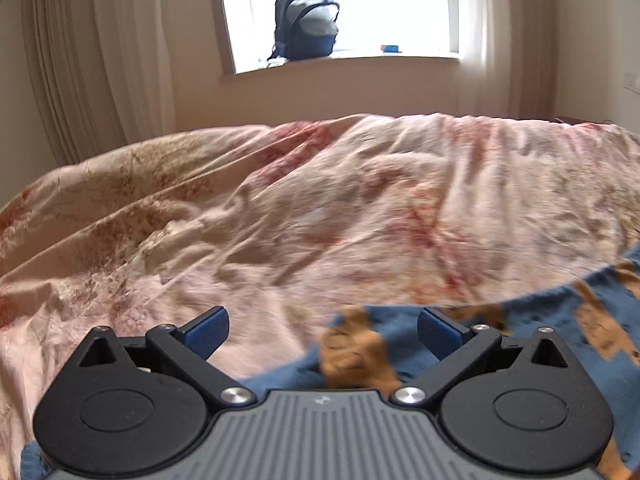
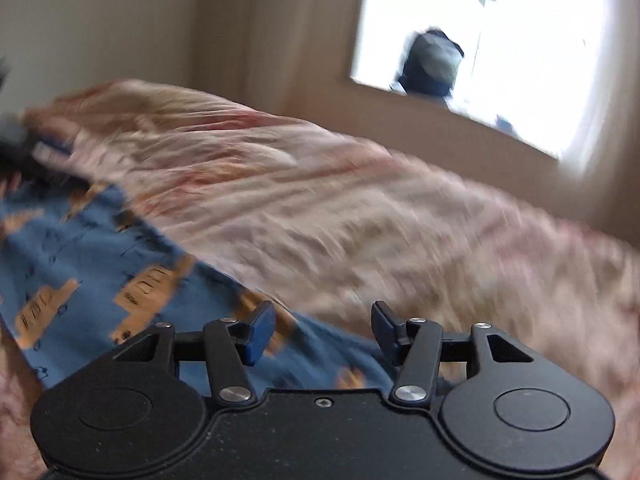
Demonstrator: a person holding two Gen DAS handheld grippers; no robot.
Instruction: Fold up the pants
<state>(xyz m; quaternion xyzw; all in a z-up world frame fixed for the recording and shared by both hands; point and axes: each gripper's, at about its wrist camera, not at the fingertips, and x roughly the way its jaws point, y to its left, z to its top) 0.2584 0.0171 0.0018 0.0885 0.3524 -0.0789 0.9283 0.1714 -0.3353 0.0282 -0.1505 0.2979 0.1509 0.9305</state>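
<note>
Blue pants [image 1: 532,320] with an orange print lie on the bed, running from the lower middle to the right edge of the left wrist view. My left gripper [image 1: 323,334] hovers over their near edge, jaws spread wide and holding nothing. In the right wrist view the same pants [image 2: 96,264] cover the lower left, blurred by motion. My right gripper [image 2: 323,334] hangs over their right-hand edge, jaws partly apart, with no cloth pinched between the blue pads [image 2: 261,332].
A rumpled pink floral bedspread [image 1: 300,208] covers the whole bed. Behind it are a cream wall, curtains [image 1: 92,52] at the left and a window sill with a dark backpack [image 1: 306,24]. A dark blurred shape [image 2: 16,148] sits at the right wrist view's left edge.
</note>
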